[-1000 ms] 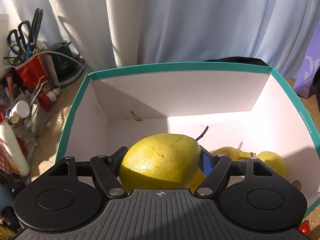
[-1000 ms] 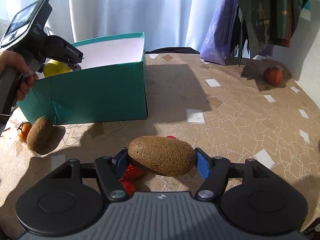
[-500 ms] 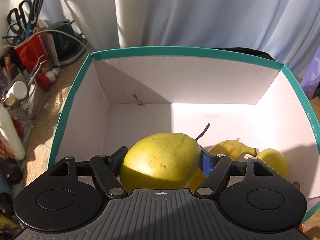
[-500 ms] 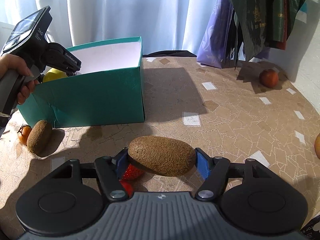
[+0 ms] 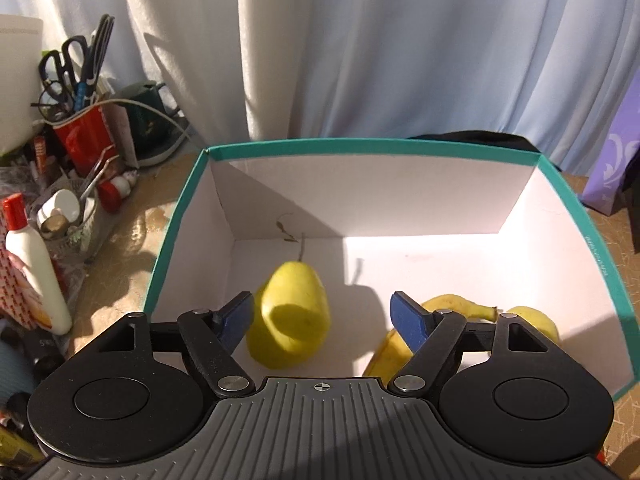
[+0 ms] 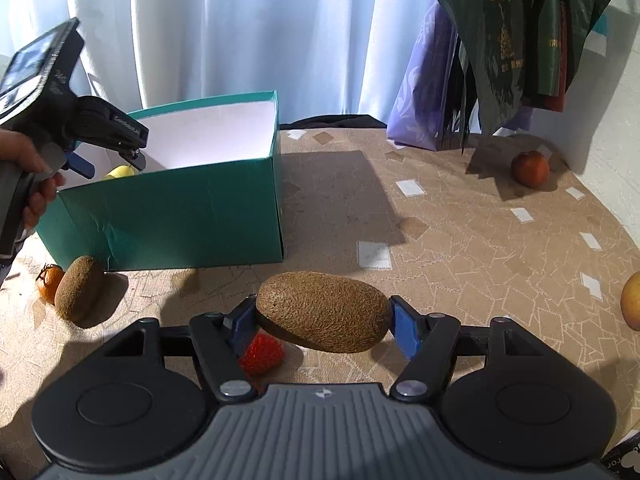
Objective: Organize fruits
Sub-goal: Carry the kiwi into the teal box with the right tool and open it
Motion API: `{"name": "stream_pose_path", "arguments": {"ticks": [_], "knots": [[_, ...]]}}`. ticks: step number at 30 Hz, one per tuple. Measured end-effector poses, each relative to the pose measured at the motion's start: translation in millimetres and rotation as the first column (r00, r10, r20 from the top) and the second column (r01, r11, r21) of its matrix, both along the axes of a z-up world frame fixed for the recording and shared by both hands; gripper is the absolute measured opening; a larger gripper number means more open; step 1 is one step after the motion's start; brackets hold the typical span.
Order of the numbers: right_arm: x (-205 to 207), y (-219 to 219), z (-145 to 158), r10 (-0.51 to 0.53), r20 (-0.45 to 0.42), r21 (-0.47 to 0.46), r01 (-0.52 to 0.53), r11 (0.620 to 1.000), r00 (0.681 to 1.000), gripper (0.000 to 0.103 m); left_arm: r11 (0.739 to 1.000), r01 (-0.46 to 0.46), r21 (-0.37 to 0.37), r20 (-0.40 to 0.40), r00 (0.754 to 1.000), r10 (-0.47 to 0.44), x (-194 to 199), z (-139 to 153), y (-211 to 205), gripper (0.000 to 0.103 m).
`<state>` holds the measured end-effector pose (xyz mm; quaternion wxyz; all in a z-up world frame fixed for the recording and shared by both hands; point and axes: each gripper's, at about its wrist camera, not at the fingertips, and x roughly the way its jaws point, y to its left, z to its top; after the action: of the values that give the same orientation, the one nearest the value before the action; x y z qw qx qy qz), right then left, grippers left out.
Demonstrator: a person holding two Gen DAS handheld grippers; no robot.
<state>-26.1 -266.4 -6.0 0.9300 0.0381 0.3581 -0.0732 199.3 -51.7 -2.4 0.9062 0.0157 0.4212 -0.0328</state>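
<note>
Inside the teal box (image 5: 176, 236), on its white floor toward the left wall, a yellow-green pear (image 5: 289, 322) sits with its stem pointing at the far wall. The left gripper (image 5: 322, 314) hangs above the box's near edge with its jaws opening; the pear lies below and between the blue pads (image 5: 236, 316), and neither pad touches it. To the right of the pear, still in the box, a banana (image 5: 456, 304) curves along the near wall, partly hidden behind the right finger, and another yellow fruit (image 5: 536, 320) lies just beyond it, too covered to name.

In front of the box, out on the patterned tablecloth (image 6: 460, 240), the right gripper (image 6: 322, 318) is clamped on a brown kiwi (image 6: 324, 312), both blue pads pressing its ends. A red strawberry (image 6: 262, 354) lies on the cloth under the kiwi's left end. By the box's near left corner a second kiwi (image 6: 80, 288) rests on the cloth, touching or just beside a small orange fruit (image 6: 50, 282). Well to the right of the box, a red fruit (image 6: 530, 168) sits near hanging purple and dark green bags (image 6: 500, 52), and a yellowish fruit (image 6: 632, 300) shows at the picture's right edge.

Left of the box stands clutter: a red cup of scissors (image 5: 86, 148) and a white bottle (image 5: 34, 268). A person's hand (image 6: 32, 176) grips the left gripper's handle beside the box. White curtains (image 5: 360, 48) hang behind it.
</note>
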Motion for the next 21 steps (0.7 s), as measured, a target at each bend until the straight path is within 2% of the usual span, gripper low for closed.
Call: {"name": "stream_pose_path", "arguments": {"ticks": [4, 9, 17, 21], "knots": [[6.1, -0.9, 7.3, 0.004, 0.021, -0.004, -0.004, 1.000, 1.000, 0.068, 1.000, 0.023, -0.021, 0.066, 0.998, -0.022, -35.7, 15.0, -0.4, 0.085], [20.5, 2.5, 20.1, 0.029, 0.062, -0.021, -0.028, 0.999, 0.998, 0.068, 0.996, 0.065, -0.056, 0.101, 0.993, -0.059, -82.2, 27.1, 0.0, 0.087], [68.4, 15.4, 45.9, 0.100, 0.148, -0.053, -0.093, 0.994, 0.984, 0.068, 0.993, 0.059, -0.104, 0.101, 0.994, -0.048, -132.1, 27.1, 11.6, 0.089], [101.8, 33.8, 53.1, 0.174, 0.173, -0.067, -0.165, 0.984, 0.969, 0.068, 0.994, 0.020, -0.110, 0.086, 0.996, -0.011, -140.2, 22.9, 22.3, 0.089]]}}
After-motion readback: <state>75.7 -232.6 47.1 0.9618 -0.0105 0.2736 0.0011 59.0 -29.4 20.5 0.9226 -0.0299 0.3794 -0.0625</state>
